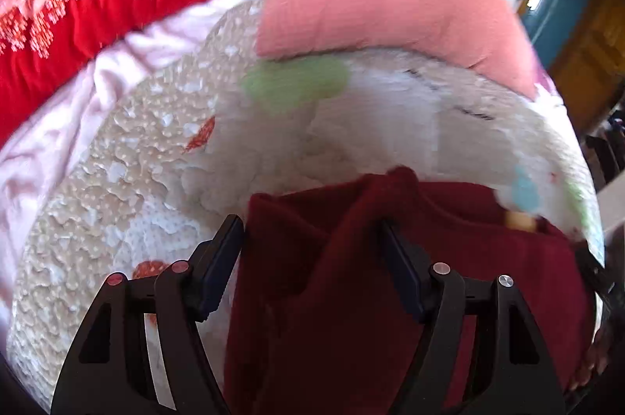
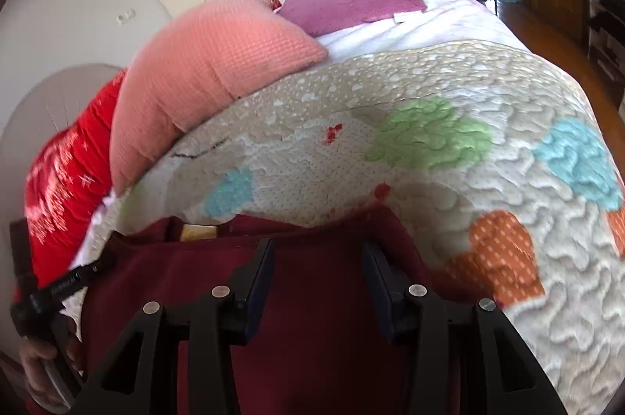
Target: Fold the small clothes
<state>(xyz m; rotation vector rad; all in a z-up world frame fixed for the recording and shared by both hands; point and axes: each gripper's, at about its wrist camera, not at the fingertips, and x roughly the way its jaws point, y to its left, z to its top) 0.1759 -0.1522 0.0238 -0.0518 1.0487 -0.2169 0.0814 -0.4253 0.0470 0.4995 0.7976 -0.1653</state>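
We see the dark red garment (image 1: 351, 278) lying on the quilted bedspread (image 1: 117, 180), at the bed's near edge w/ both grippers over it. Left gripper (image 1: 312, 231): fingers spread apart, cloth bunched up between them in a raised fold, but nothing pinched — released. Right gripper (image 2: 318, 251): fingers also apart, hovering over flat red fabric, not grasping. A tan label (image 2: 199, 232) shows at the garment's far edge, towards its left corner. Farther up the bed, a pink pillow (image 2: 203, 63) sits beside a bright red blanket (image 2: 62, 180); a purple towel (image 2: 351, 4) lies near the far edge.
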